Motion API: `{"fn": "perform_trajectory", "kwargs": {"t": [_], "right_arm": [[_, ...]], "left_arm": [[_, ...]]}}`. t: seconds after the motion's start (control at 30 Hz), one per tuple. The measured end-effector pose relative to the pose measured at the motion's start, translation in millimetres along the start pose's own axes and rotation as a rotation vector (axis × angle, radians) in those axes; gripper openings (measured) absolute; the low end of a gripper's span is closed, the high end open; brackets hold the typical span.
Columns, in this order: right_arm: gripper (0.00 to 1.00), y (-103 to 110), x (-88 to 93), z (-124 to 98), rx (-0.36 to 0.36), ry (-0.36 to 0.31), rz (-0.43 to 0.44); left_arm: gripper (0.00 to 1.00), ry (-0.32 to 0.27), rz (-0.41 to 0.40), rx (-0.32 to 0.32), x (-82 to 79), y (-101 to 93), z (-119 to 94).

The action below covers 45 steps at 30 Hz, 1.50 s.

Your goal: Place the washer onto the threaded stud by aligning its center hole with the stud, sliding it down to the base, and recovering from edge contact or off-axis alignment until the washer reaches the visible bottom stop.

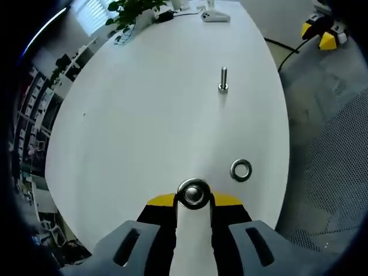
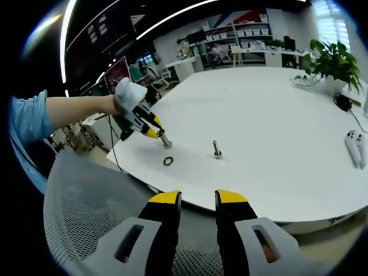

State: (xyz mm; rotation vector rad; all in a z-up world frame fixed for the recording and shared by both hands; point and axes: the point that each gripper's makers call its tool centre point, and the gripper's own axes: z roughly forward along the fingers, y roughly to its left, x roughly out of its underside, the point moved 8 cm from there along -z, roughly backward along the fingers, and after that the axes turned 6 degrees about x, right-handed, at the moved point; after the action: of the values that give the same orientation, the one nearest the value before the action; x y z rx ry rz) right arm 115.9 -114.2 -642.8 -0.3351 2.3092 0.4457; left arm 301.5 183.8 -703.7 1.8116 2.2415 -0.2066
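White oval tabletop (image 1: 144, 115) in an open office, shelves and desks behind, a mesh chair back (image 2: 86, 207) beyond its near edge in the right gripper view.

Near the middle of the tabletop toward that edge: a threaded stud (image 1: 223, 79) standing upright on its base. In the right gripper view the same stud (image 2: 217, 149) well in from the edge. Nothing touching it.

Between the stud and the near edge: a loose washer (image 1: 241, 170) lying flat, apart from the stud; also visible as a dark ring (image 2: 168, 161) in the right gripper view.

Left hand-held gripper (image 1: 194, 198): yellow-tipped jaws drawn together, clamped on a second washer (image 1: 193, 192), held edge-up just above the tabletop, close beside the loose washer and well short of the stud. Seen from the right gripper view (image 2: 161, 135), tilted down over the tabletop, gripped by a white-gloved hand (image 2: 129, 95) with a blue sleeve (image 2: 26, 118) behind.

Right hand-held gripper (image 2: 198, 198): jaws parted, holding nothing, hovering over the chair back off the near edge.

Far end of the tabletop: a potted plant (image 2: 330, 60), a black cable (image 2: 356, 118) and a white controller (image 2: 356, 144) near the edge.
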Motion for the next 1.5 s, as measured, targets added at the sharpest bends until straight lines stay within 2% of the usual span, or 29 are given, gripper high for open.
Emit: {"fn": "perform_trajectory", "kwargs": {"t": [0.5,0.8,0.97,1.0,1.03,1.07,1.17,1.27,1.33,1.5], "right_arm": [[0.26,0,-0.3,0,0.0,0.0,0.004],[0.26,0,-0.3,0,0.002,0.005,0.002],[0.26,-1,-0.6,1,0.003,0.006,0.002],[0.26,-2,-0.6,1,0.003,0.006,0.002],[0.26,-2,-0.5,1,0.003,0.007,0.003],[0.26,-2,-0.6,1,0.002,0.007,0.001],[0.26,-1,-0.5,1,0.002,0.006,0.002],[0.26,-1,-0.5,1,0.001,0.006,0.001],[0.26,-1,-0.5,1,0.001,0.007,0.0],[0.26,-1,-0.3,1,0.0,0.009,-0.003]], "left_arm": [[0.19,0.07,0.009,0.046,4.4,2.4,34],[0.2,0.119,0.011,0.076,6.1,3.3,45],[0.21,0.132,-0.022,0.105,9.3,4.6,46],[0.23,0.137,0.025,0.105,10.6,4.1,46],[0.26,0.128,0.063,0.074,10.4,6.1,46],[0.29,0.133,0.059,0.068,12.4,5.3,46],[0.26,0.128,-0.022,0.1,18.6,1.1,44],[0.28,0.132,-0.012,0.089,26.0,-1.3,41],[0.26,0.157,-0.053,0.117,32.3,-7.0,38],[0.25,0.145,-0.035,0.106,36.6,-13.6,29]]}}
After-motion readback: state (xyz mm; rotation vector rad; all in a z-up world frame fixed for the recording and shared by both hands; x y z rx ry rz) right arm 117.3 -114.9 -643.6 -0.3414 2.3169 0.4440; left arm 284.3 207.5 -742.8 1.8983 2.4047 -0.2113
